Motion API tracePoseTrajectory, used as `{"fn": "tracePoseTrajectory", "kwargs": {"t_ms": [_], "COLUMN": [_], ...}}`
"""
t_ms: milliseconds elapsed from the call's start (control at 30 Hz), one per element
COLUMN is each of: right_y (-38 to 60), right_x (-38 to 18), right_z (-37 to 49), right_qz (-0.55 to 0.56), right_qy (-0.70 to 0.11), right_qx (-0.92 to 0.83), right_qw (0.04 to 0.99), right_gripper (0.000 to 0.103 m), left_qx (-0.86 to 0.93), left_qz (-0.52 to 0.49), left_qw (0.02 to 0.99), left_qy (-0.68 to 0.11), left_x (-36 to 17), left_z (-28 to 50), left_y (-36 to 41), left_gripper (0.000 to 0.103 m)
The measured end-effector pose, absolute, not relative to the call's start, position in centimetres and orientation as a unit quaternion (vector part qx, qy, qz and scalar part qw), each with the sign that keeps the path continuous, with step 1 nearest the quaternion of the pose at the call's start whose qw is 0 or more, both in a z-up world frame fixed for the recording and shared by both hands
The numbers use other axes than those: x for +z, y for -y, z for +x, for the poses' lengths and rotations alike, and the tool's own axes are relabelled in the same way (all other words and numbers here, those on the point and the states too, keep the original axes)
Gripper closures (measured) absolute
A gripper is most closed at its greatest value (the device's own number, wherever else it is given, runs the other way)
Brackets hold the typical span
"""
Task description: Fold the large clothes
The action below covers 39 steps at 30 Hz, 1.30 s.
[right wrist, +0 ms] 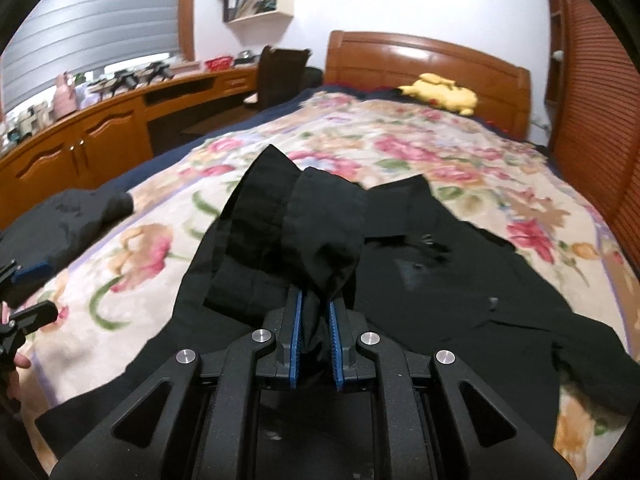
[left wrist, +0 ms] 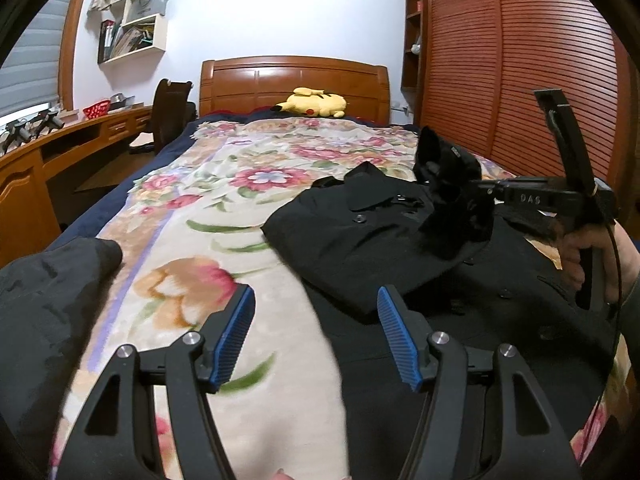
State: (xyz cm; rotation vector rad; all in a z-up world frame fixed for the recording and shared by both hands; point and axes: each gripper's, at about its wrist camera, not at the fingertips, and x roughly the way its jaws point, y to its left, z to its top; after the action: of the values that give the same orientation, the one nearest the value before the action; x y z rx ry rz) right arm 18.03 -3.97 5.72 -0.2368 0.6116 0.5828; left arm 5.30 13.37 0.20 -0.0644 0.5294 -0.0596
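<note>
Even indoor light, glare on the wall (left wrist: 248, 12) (fisheye-bent, dark-cornered edges).

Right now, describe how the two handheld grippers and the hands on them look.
Both are matte black frames with angular cut-out linkages, silver round pivot pins and ribbed blue finger pads. The left gripper and right gripper look identical. Seen from the side, the right gripper has pale lettering on its body, a pistol-style handle and a thin black cable. A dark sleeve cuff shows.

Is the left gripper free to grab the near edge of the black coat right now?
Probably yes: the left gripper is open and empty over the black coat, nothing between them.
</note>
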Motion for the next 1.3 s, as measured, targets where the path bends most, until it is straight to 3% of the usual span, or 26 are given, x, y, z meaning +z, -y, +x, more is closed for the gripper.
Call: {"fn": "tracePoseTrajectory", "kwargs": {"t_ms": [867,1000,1167,1300], "right_y": [19.0,20.2,21.8,22.5], "right_x": [3.2,2.8,2.9,3.6], "right_z": [16.8,16.3,14.9,13.8], "right_qz": [-0.092,-0.092,-0.084,-0.079], "right_qy": [-0.327,-0.340,-0.342,-0.334], "right_qx": [0.153,0.139,0.121,0.124], "right_qw": [0.928,0.926,0.928,0.931], "right_gripper": [0.092,0.080,0.050,0.044], "left_qx": [-0.079,-0.087,-0.096,-0.098], "left_qz": [-0.010,-0.006,-0.006,-0.004], "left_qw": [0.958,0.957,0.956,0.955], "left_qy": [-0.276,-0.277,-0.277,-0.281], "left_x": [0.2,0.1,0.0,-0.1], "left_z": [7.8,8.0,8.3,8.6], "left_y": [-5.0,-4.1,-3.4,-3.0], "left_gripper": [0.039,0.039,0.039,0.039]}}
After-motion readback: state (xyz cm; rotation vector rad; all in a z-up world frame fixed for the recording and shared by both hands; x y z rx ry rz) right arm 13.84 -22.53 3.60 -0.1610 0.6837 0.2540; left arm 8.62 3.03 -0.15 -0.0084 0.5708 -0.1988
